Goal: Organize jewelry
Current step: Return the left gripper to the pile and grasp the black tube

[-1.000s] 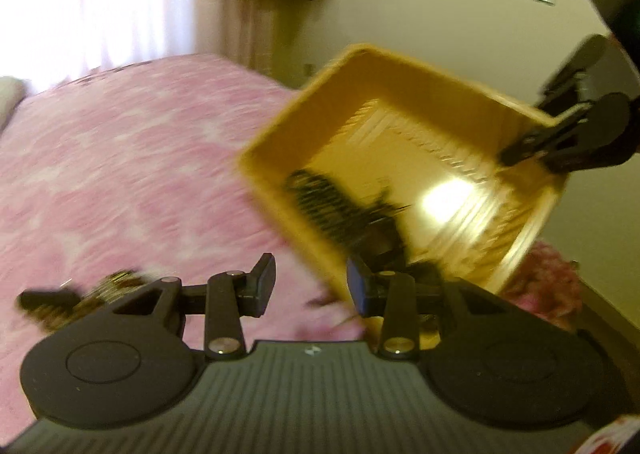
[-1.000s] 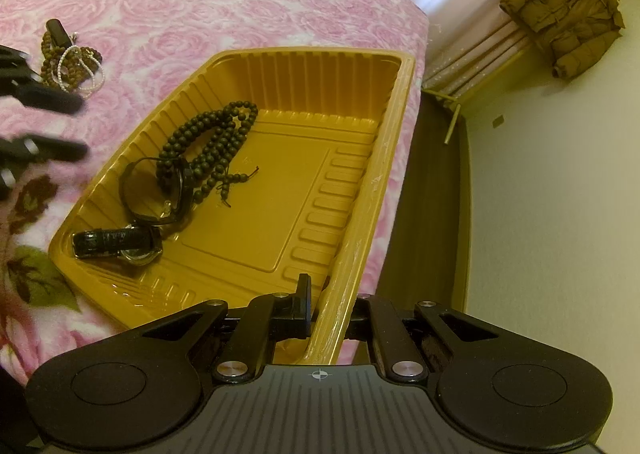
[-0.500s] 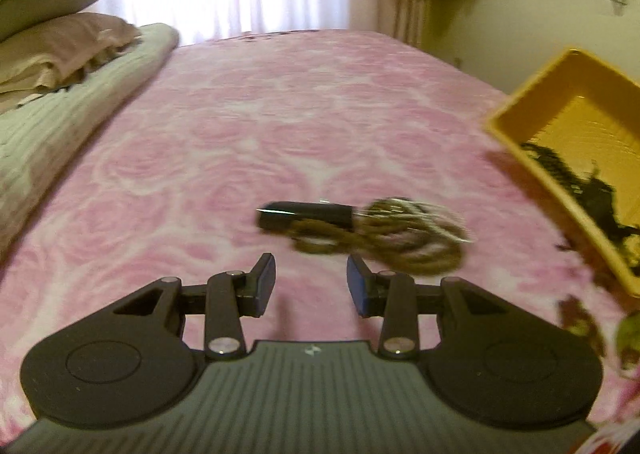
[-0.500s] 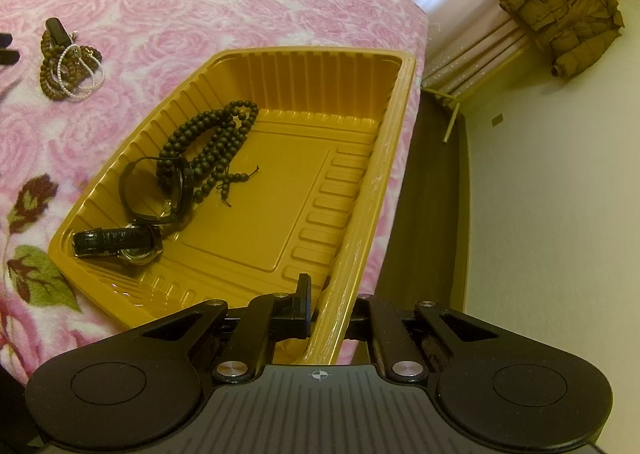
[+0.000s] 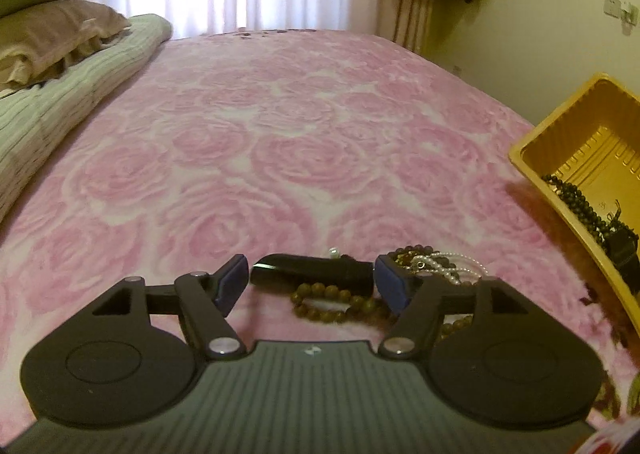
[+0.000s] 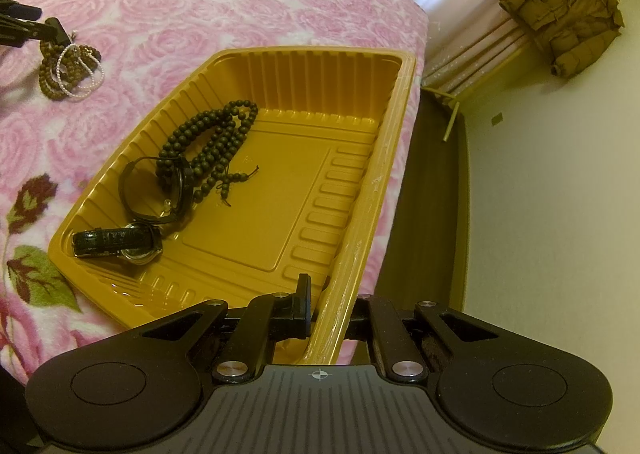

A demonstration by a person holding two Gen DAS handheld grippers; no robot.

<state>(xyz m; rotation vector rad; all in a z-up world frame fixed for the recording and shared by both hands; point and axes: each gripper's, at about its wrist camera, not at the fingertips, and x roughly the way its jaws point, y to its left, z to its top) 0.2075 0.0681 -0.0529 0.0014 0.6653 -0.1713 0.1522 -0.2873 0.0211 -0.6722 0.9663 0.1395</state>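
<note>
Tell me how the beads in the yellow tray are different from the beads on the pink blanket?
The dark beads lie inside the yellow tray; the brown beads lie on the pink blanket. The dark beads are nearly black; the brown beads are lighter, tangled with a white pearl strand. Both are round-bead strings.

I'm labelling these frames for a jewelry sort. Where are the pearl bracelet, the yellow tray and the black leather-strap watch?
pearl bracelet (image 6: 80,72), right wrist view, on its white bead loop.
yellow tray (image 6: 394,126), right wrist view, on its right rim.
black leather-strap watch (image 6: 106,240), right wrist view, on the strap.
</note>
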